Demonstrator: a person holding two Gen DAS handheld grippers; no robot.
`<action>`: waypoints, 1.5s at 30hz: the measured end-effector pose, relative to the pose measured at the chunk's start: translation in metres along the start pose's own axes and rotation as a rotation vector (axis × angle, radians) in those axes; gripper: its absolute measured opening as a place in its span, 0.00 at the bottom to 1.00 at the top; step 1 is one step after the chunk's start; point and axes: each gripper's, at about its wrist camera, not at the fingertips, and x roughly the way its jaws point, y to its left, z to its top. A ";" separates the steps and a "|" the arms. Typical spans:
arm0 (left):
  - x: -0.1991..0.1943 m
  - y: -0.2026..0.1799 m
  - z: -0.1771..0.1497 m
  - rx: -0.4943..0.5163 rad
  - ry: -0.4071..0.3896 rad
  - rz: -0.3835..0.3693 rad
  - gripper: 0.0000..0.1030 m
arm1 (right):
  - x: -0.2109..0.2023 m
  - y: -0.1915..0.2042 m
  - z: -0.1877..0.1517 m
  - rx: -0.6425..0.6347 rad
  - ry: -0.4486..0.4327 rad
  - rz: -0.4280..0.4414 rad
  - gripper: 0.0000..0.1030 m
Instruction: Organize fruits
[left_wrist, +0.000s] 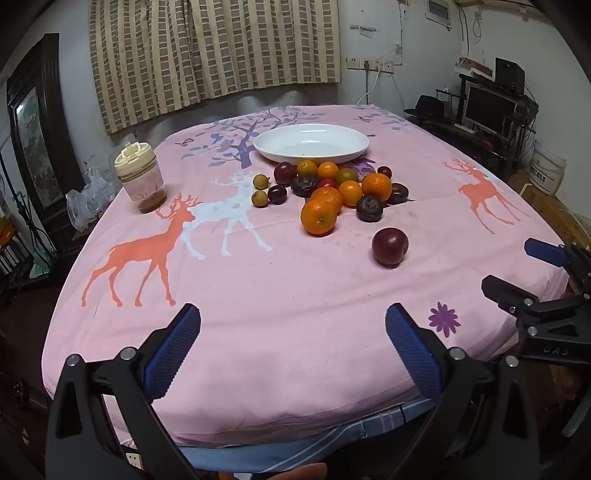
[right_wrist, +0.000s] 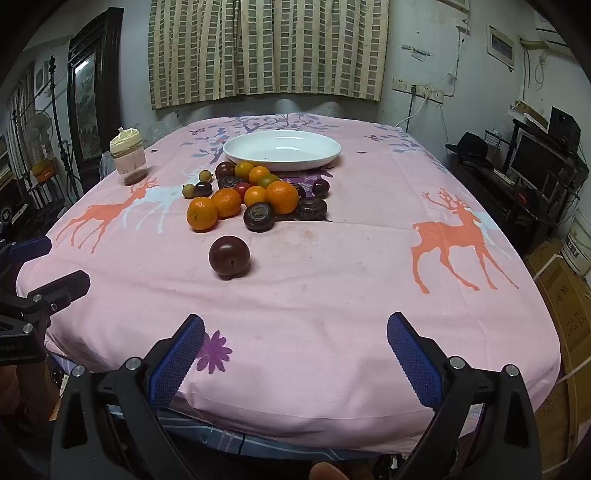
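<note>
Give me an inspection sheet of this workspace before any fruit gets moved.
Surface: table under a pink deer-print cloth.
Job's things: white dish, no fruit in it; fruit pile in front of it; one dark plum lying apart, nearest the grippers.
Clutter: lidded jar at the left.
Grippers: left hand-held gripper and right hand-held gripper both open, holding nothing, at the near edge.
Cables: white cord from wall socket.
Surroundings: curtain, monitor desk.

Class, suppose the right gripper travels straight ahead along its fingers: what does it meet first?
Probably nothing at once: the right gripper, open, faces bare pink tablecloth. The lone dark plum lies slightly left of that line; depth is unclear.
</note>
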 end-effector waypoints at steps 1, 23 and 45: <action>0.000 0.000 0.000 -0.002 0.000 -0.002 0.95 | 0.000 0.000 0.000 0.001 -0.003 0.001 0.96; 0.002 -0.001 -0.002 -0.001 0.006 -0.009 0.95 | -0.001 0.001 -0.001 -0.002 -0.003 -0.002 0.96; -0.001 -0.009 -0.005 0.010 -0.009 -0.012 0.95 | -0.002 0.002 -0.001 -0.004 -0.003 -0.003 0.96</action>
